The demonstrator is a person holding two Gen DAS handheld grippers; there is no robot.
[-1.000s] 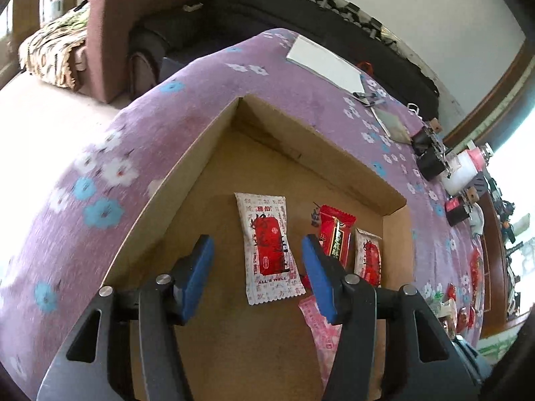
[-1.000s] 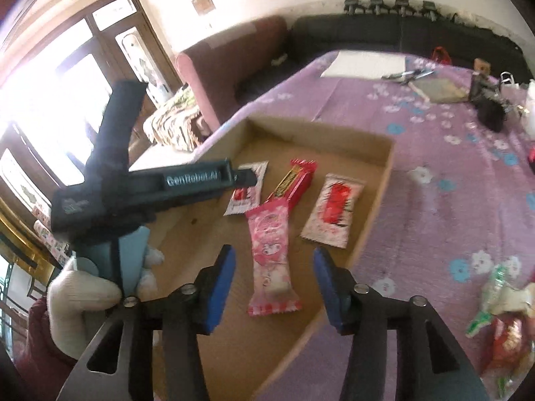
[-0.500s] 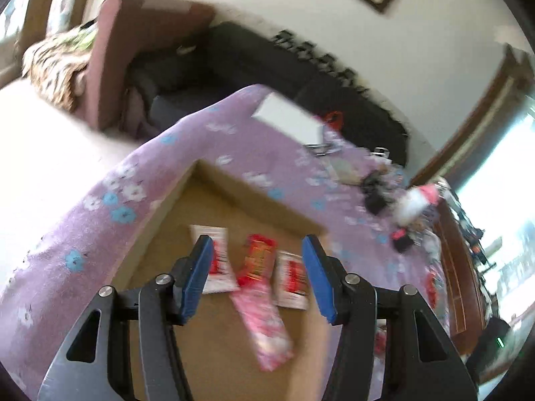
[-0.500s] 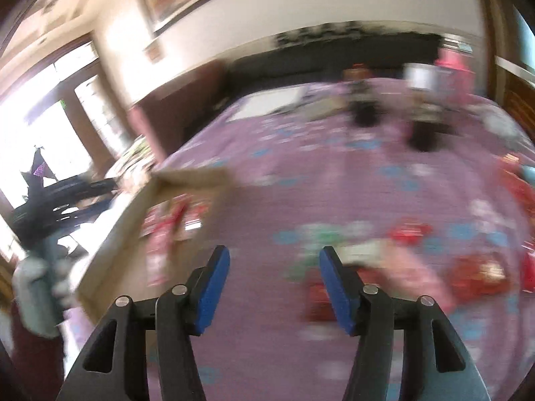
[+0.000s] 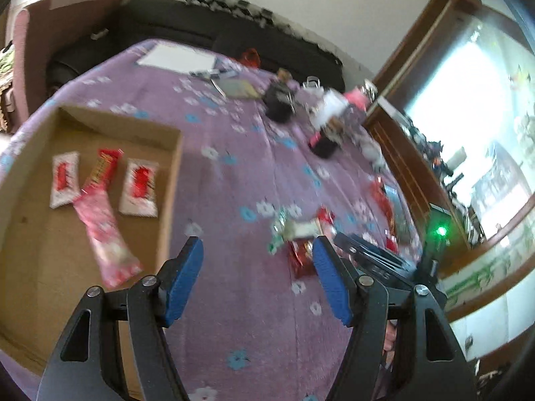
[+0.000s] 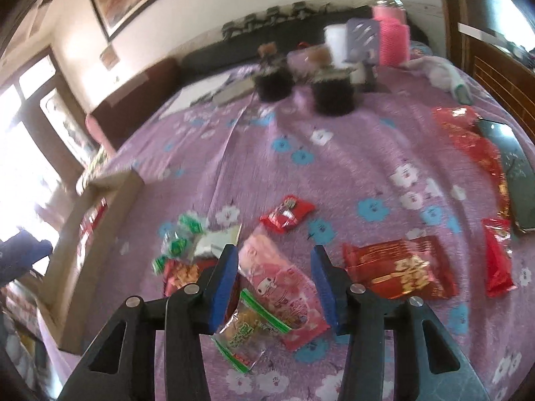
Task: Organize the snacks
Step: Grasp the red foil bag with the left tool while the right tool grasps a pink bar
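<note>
A shallow cardboard box (image 5: 169,180) lies at the left of a purple flowered cloth; it also shows in the right wrist view (image 6: 97,220). In it are two white-and-red packets (image 5: 64,179) (image 5: 140,183), a red bar (image 5: 105,165) and a pink packet (image 5: 103,234). My left gripper (image 5: 257,280) is open and empty above the cloth, right of the box. My right gripper (image 6: 276,287) is open and empty over a pink packet (image 6: 284,287) in a pile of loose snacks: a green-striped bag (image 6: 249,330), a small red packet (image 6: 287,214), a large red pack (image 6: 398,267).
Two dark jars (image 6: 334,93), a pink bottle (image 6: 393,30), a white cup (image 6: 336,43) and a notebook (image 5: 177,58) stand at the table's far side. A black tablet (image 6: 511,167) and red wrappers (image 6: 474,140) lie at the right edge. A dark sofa runs behind.
Both grippers have swung right, away from the box. The left now hangs over the cloth beside the box; the right has gone to the loose snack pile. Both stay open.
</note>
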